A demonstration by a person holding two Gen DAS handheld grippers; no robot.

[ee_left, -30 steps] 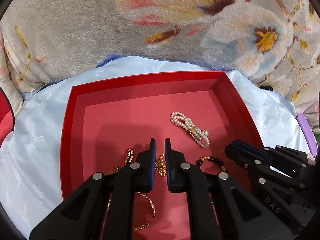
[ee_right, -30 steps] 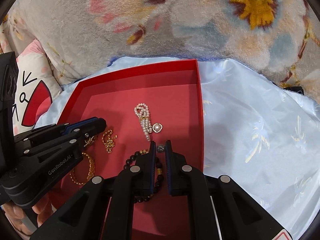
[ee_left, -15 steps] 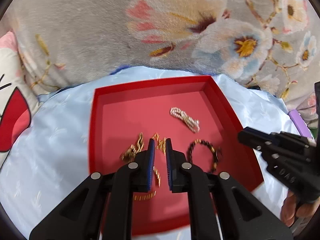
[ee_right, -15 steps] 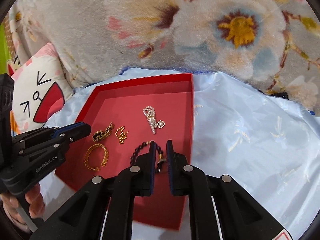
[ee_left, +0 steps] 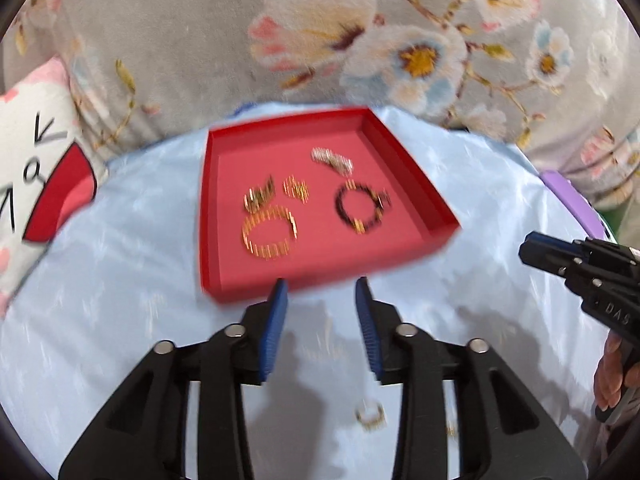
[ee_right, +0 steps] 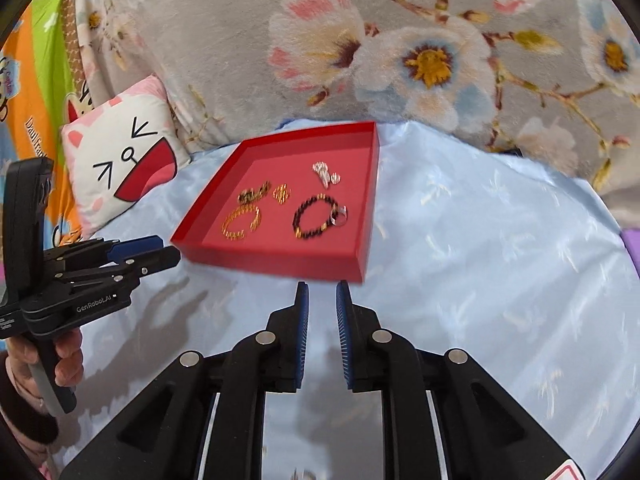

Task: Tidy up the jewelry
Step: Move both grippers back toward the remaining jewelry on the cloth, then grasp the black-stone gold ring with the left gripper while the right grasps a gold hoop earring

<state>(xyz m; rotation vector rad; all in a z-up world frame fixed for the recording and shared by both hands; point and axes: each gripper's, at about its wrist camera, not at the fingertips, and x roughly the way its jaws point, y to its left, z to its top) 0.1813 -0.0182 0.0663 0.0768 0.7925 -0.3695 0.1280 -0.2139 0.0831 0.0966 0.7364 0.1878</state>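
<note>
A red tray [ee_left: 412,168] [ee_right: 280,260] lies on a pale blue satin cloth. It holds a gold chain bracelet [ee_left: 269,232] [ee_right: 241,223], a dark bead bracelet [ee_left: 360,210] [ee_right: 316,216], a pearl piece [ee_left: 333,160] [ee_right: 323,171] and small gold pieces [ee_left: 296,190] [ee_right: 282,193]. My left gripper [ee_left: 321,286] is open and empty, hovering just in front of the tray's near edge. My right gripper [ee_right: 321,286] is slightly open and empty, also just short of the tray. A small gold ring [ee_left: 370,416] lies on the cloth under my left gripper.
A floral grey blanket [ee_right: 400,60] rises behind the tray. A white cartoon-face cushion [ee_right: 124,160] sits to the left. A purple object [ee_left: 572,204] lies at the cloth's right edge. Each gripper shows in the other's view [ee_left: 580,268] [ee_right: 104,272].
Both grippers have pulled back out of the tray toward me and risen. Both jaws, shut before, have opened, the left wider than the right. The jewelry stays in the tray.
</note>
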